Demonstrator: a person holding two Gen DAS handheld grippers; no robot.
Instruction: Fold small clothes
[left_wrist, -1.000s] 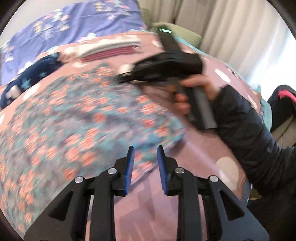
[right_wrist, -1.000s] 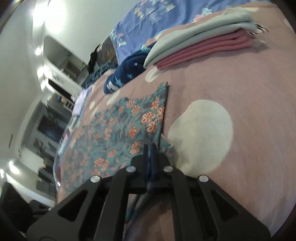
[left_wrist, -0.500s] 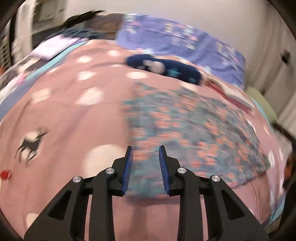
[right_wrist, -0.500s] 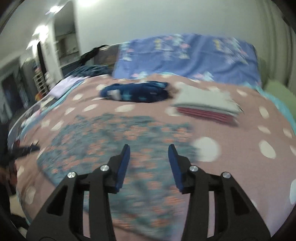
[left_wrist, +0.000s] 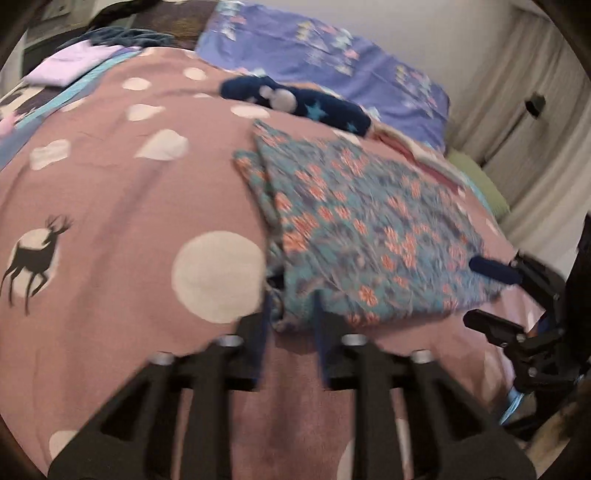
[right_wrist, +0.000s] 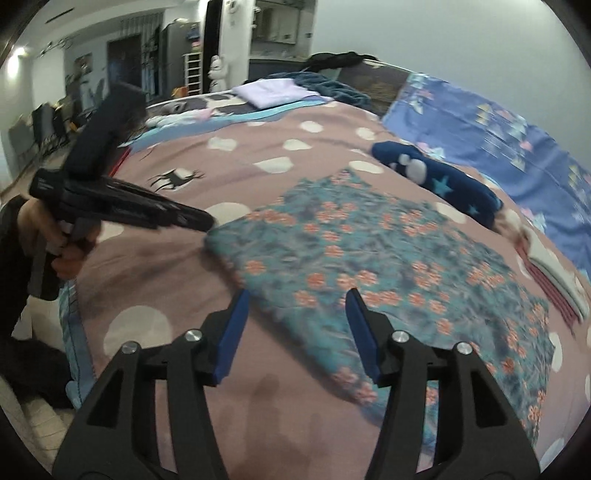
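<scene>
A teal garment with orange flowers (left_wrist: 362, 229) (right_wrist: 369, 258) lies folded flat on the pink dotted bedspread (left_wrist: 129, 206). My left gripper (left_wrist: 291, 308) is at its near left corner; a bit of the cloth's edge sits between the blue pads, which do not press on it, and the jaws are opening. In the right wrist view this gripper (right_wrist: 199, 220) hovers left of the garment, held by a hand (right_wrist: 70, 247). My right gripper (right_wrist: 297, 297) stands over the garment's near edge, jaws opening, holding nothing. It also shows at the garment's right corner (left_wrist: 480, 295).
A navy star-print garment (right_wrist: 439, 181) lies behind the floral one. A stack of folded white and pink clothes (right_wrist: 554, 284) sits to the right. A blue patterned pillow (left_wrist: 332, 62) is at the head of the bed, a lilac cloth (right_wrist: 269, 92) far back.
The right gripper was shut on the garment's edge; it has let go, opened and swung back over the near edge. The left gripper swept across to the garment's left corner and widened.
</scene>
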